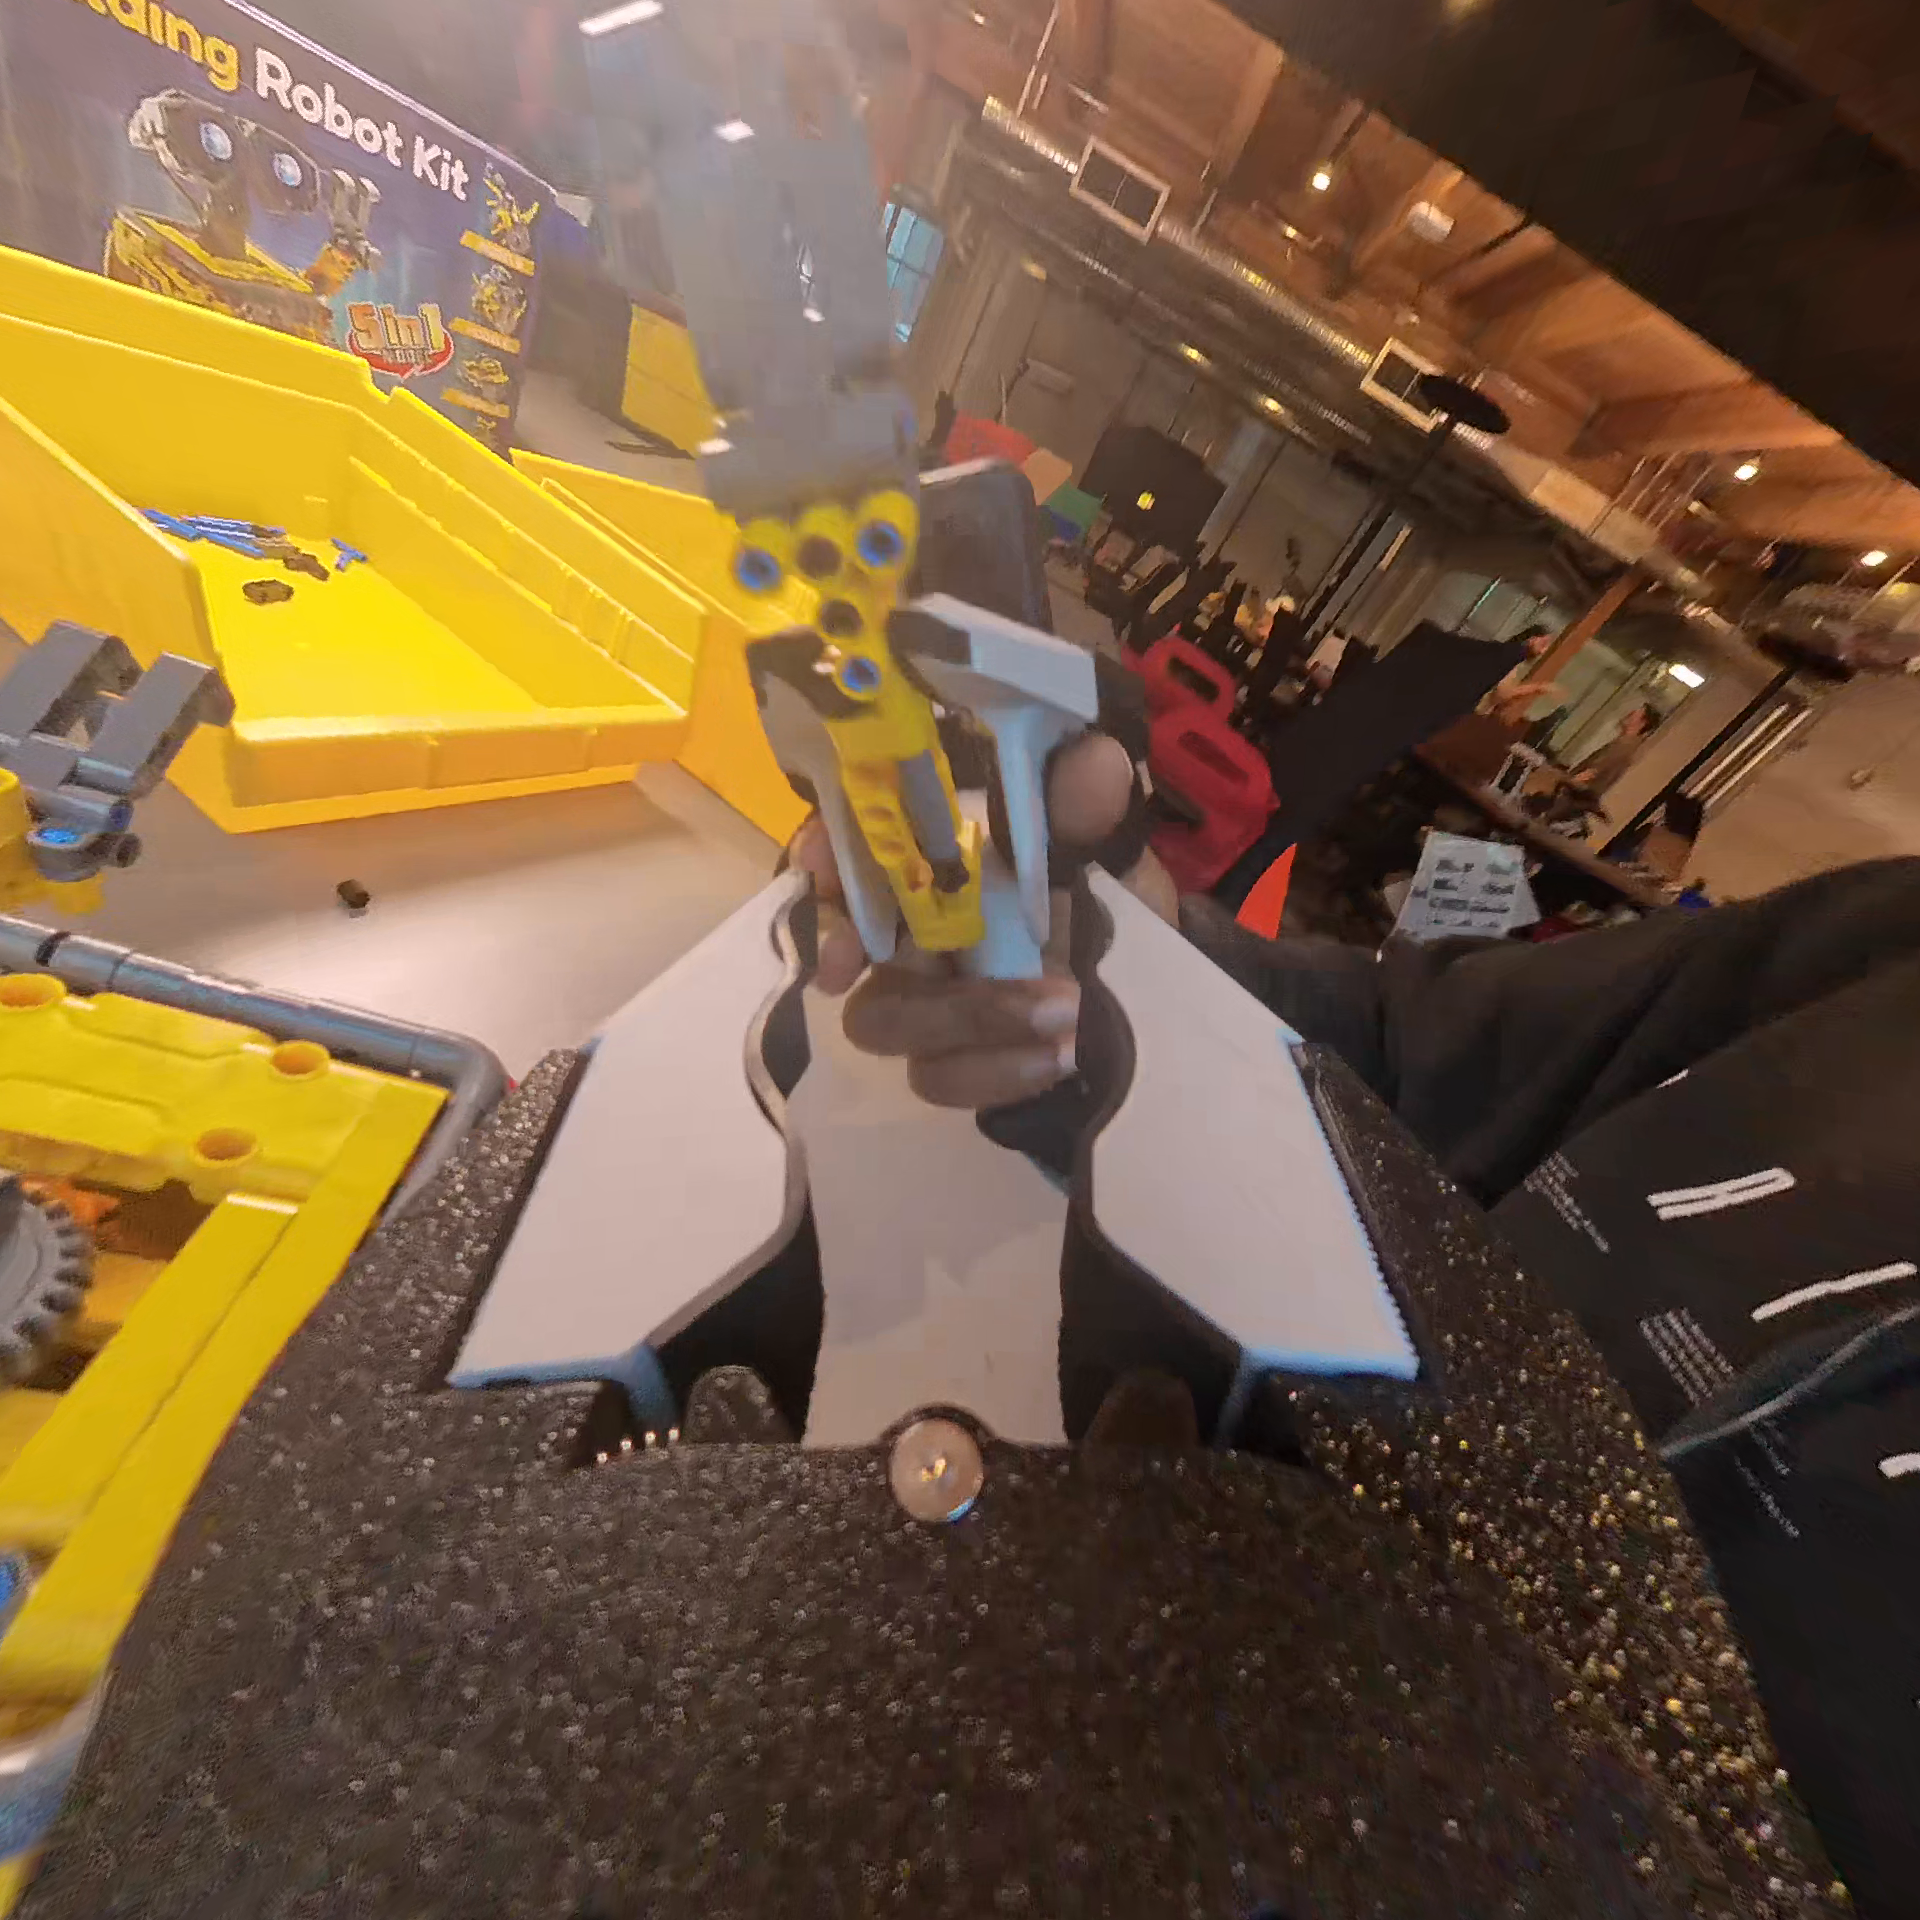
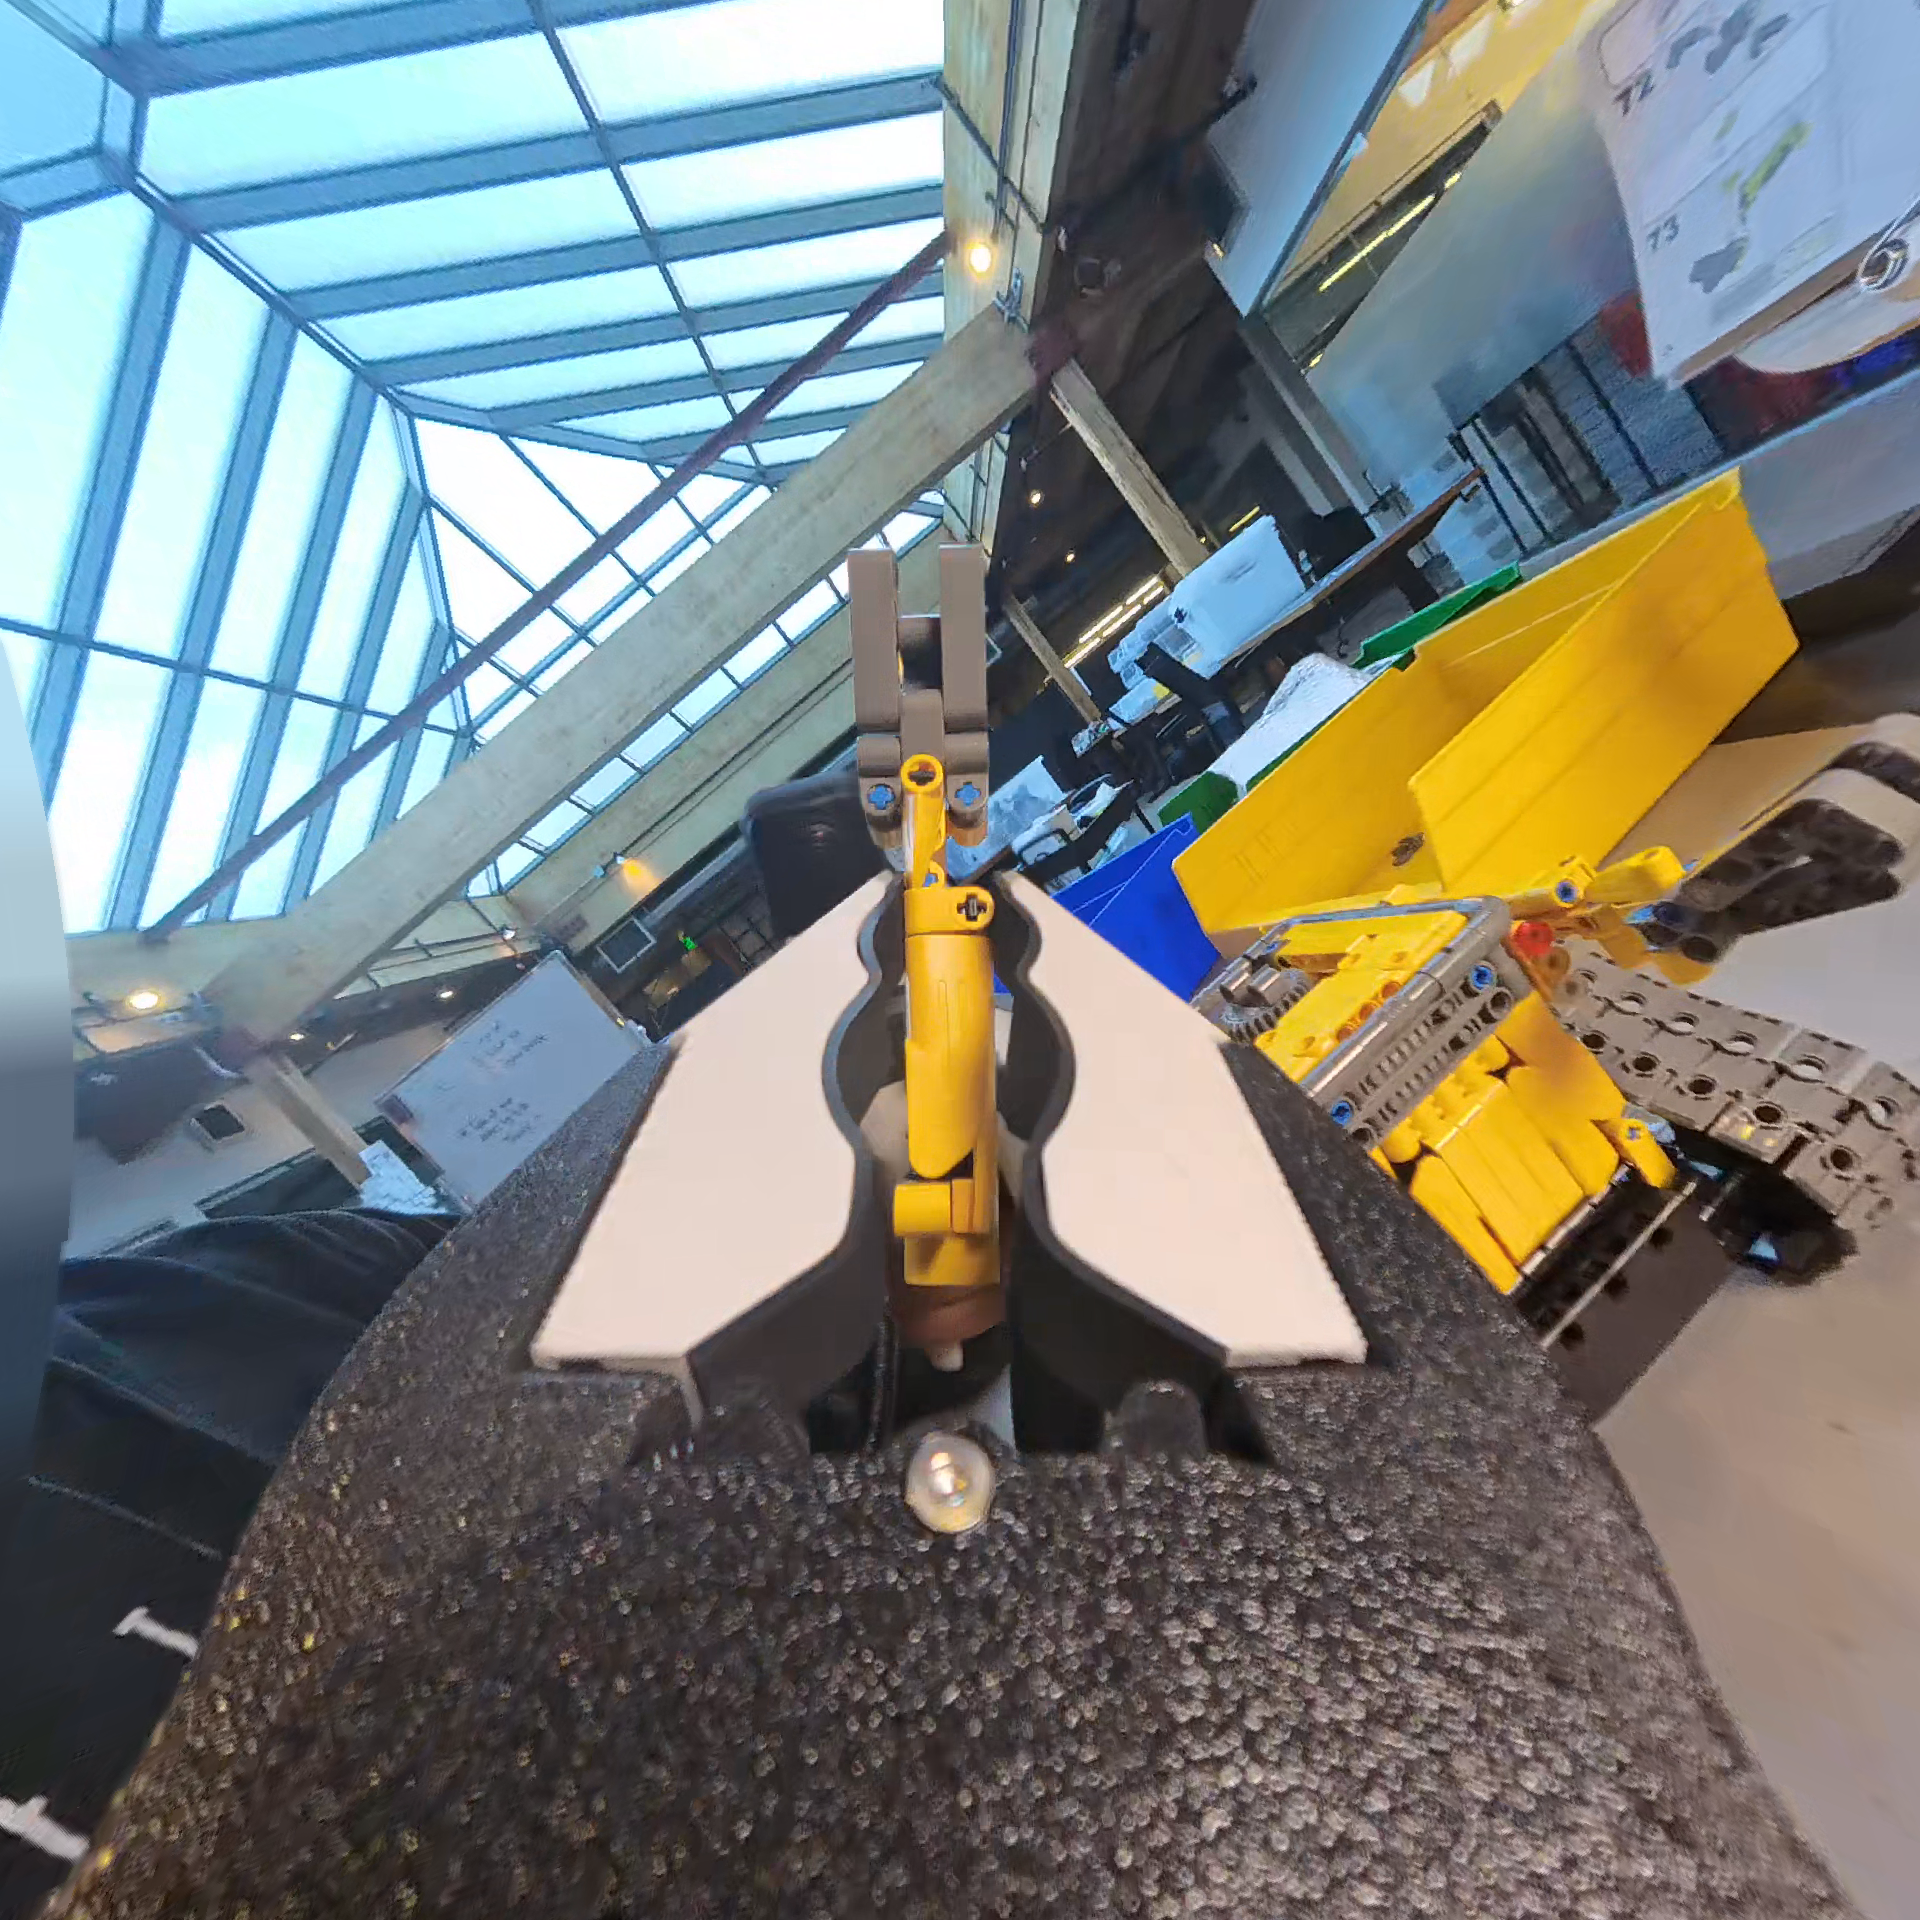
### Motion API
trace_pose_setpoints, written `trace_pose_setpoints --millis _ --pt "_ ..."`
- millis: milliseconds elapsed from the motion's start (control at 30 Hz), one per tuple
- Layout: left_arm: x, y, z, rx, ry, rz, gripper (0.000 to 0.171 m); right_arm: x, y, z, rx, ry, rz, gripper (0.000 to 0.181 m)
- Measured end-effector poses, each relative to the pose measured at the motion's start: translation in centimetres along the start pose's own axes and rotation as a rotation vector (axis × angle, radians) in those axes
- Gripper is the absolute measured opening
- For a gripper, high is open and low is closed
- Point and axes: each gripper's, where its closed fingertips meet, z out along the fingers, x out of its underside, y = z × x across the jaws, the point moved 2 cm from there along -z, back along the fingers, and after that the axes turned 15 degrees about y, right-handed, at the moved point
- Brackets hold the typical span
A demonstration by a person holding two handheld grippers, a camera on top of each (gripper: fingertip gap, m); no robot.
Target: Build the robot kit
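Behind the grippers a glass roof is seen at upper left. At frame centre the yellow-and-grey brick arm is clamped by the right gripper. The left gripper is spread apart, holding nothing, just below that piece.

Glass skylight on timber beams; blurred, perhaps brick wall beyond.

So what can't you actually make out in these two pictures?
- Claw piece: its grey prongs are motion-blurred in the left wrist view.
- Yellow model: cut off by the left edge of the left wrist view.
- Hand: mostly hidden behind the claw piece and the right gripper fingers in the right wrist view.
- Small parts in the tray: too small to identify in the left wrist view.
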Motion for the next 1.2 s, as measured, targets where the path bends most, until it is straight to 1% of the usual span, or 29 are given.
trace_pose_setpoints --millis 67,133,233,333,400,433,467,533,567,633,700,767,833,900,933,967,1033,1100,1133,1200 --pt "-0.7 0.4 0.2 0.056 -0.026 -0.050 0.039 0.4 0.3 0.2 -0.022 -0.005 -0.015 0.015" --pt "-1.0 0.3 0.1 0.143 -0.057 -0.096 0.016 0.8 0.6 0.3 -0.042 -0.005 -0.024 0.015" --pt "-0.6 0.1 -0.3 0.243 -0.044 -0.132 0.014 1.2 0.9 0.5 -0.073 0.031 -0.049 0.016" --pt "-0.1 -0.2 -1.4 0.329 -0.009 -0.145 0.013 1.4 1.1 0.4 -0.107 0.089 -0.115 0.018" --pt "0.1 -0.8 -2.5 0.434 0.014 -0.176 0.013 1.7 1.8 -0.1 -0.164 0.156 -0.176 0.022" --pt "0.3 -1.1 -3.0 0.487 0.024 -0.198 0.013 2.0 2.2 -0.4 -0.184 0.208 -0.237 0.026" --pt "0.5 -1.2 -3.5 0.518 0.029 -0.218 0.013 2.5 2.4 -0.8 -0.175 0.272 -0.319 0.028" --pt "1.4 -1.3 -4.3 0.572 0.053 -0.253 0.013 3.4 2.0 -1.7 -0.069 0.419 -0.556 0.038" --pt "1.8 -1.4 -4.5 0.598 0.061 -0.276 0.013 3.4 1.7 -2.2 0.018 0.461 -0.695 0.044" --pt "2.8 -1.5 -4.9 0.653 0.082 -0.326 0.014 2.8 1.7 -2.6 0.158 0.492 -0.951 0.050" --pt "3.5 -1.6 -4.9 0.693 0.106 -0.368 0.014 2.8 2.4 -2.2 0.261 0.549 -1.162 0.061" --pt "4.0 -1.8 -4.7 0.717 0.132 -0.391 0.014 2.9 3.4 -1.2 0.364 0.599 -1.430 0.070" --pt "4.3 -2.1 -4.3 0.728 0.151 -0.408 0.014 3.4 3.8 -0.1 0.412 0.669 -1.631 0.077" --pt "4.6 -2.1 -3.8 0.732 0.167 -0.438 0.014 4.4 3.7 0.9 0.396 0.723 -1.763 0.077" --pt "4.7 -2.1 -3.6 0.733 0.171 -0.458 0.013 5.1 3.4 1.3 0.381 0.749 -1.820 0.074" --pt "4.9 -2.0 -3.5 0.735 0.175 -0.477 0.014 5.8 2.9 1.6 0.371 0.780 -1.867 0.067" --pt "5.4 -1.7 -3.2 0.717 0.193 -0.500 0.014 6.6 1.5 1.7 0.369 0.830 -1.916 0.042" --pt "5.5 -1.2 -3.2 0.699 0.180 -0.521 0.015 6.8 0.4 1.5 0.360 0.867 -1.832 0.037" --pt "5.4 -0.9 -3.3 0.682 0.172 -0.515 0.015 6.6 0.1 1.4 0.362 0.861 -1.786 0.035" --pt "5.1 -0.4 -3.8 0.619 0.167 -0.448 0.025 6.4 -0.5 0.8 0.355 0.895 -1.657 0.027"
